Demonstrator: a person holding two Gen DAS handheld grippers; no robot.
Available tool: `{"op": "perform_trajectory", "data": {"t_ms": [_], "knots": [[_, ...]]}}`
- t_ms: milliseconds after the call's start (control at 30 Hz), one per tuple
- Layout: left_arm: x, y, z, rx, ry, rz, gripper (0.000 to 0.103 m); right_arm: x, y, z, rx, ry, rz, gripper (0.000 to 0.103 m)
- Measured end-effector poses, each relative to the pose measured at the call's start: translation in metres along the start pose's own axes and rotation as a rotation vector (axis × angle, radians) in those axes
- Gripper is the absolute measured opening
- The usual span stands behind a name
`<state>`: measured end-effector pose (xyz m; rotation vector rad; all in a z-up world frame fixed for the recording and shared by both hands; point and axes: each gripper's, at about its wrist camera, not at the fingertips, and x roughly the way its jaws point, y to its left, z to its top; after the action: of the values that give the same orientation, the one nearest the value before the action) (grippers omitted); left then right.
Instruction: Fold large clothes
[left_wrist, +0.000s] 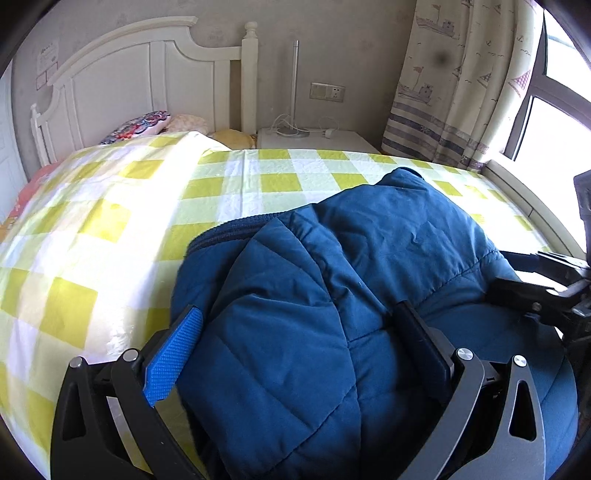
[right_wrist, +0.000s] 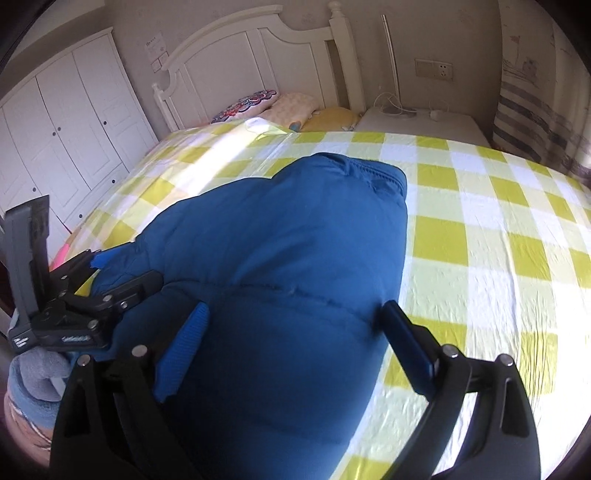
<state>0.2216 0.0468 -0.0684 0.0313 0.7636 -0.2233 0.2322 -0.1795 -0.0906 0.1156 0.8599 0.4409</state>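
A blue quilted jacket (left_wrist: 332, 295) (right_wrist: 280, 266) is lying bunched on the bed (left_wrist: 110, 229) (right_wrist: 498, 229), over the yellow-and-white checked sheet, toward the near edge. Its ribbed hem or collar is showing as a dark band along the left side in the left wrist view.

The left gripper (left_wrist: 299, 332) is standing wide, its fingers (left_wrist: 173, 358) spread to either side of a thick fold of the jacket; the padding is bulging up between them, but whether they are pinching it cannot be told. The right gripper (right_wrist: 295, 332) is likewise standing wide, fingers (right_wrist: 184, 347) straddling the jacket's bulk and pressing into its sides. Each gripper is showing at the edge of the other's view, just beside the jacket.

Beyond the jacket, the sheet is lying mostly flat, with one corner turned back near the pillows (left_wrist: 147, 123) (right_wrist: 258, 103). A white headboard (left_wrist: 147, 74) (right_wrist: 266, 48) is standing behind them. A nightstand (left_wrist: 314, 138) (right_wrist: 417, 122) is sitting beside the bed, with cables on it. A curtain (left_wrist: 454, 85) is hanging by the window (left_wrist: 561, 92), and a white wardrobe (right_wrist: 66, 129) is standing on the far side.
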Motion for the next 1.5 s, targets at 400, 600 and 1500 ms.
{"op": "perform_trajectory", "data": {"t_ms": [400, 600, 1500], "knots": [[-0.047, 0.068, -0.064, -0.286, 0.132, -0.227, 0.099, -0.033, -0.016, -0.088, 0.205, 0.110, 0.363, 0.101], [-0.029, 0.079, -0.081, -0.429, 0.178, -0.514, 0.074, -0.044, -0.004, -0.091, 0.100, 0.012, 0.316, 0.083], [-0.013, -0.045, 0.037, -0.212, -0.122, -0.185, 0.094, -0.137, -0.082, -0.060, 0.178, -0.352, -0.181, 0.093]]}}
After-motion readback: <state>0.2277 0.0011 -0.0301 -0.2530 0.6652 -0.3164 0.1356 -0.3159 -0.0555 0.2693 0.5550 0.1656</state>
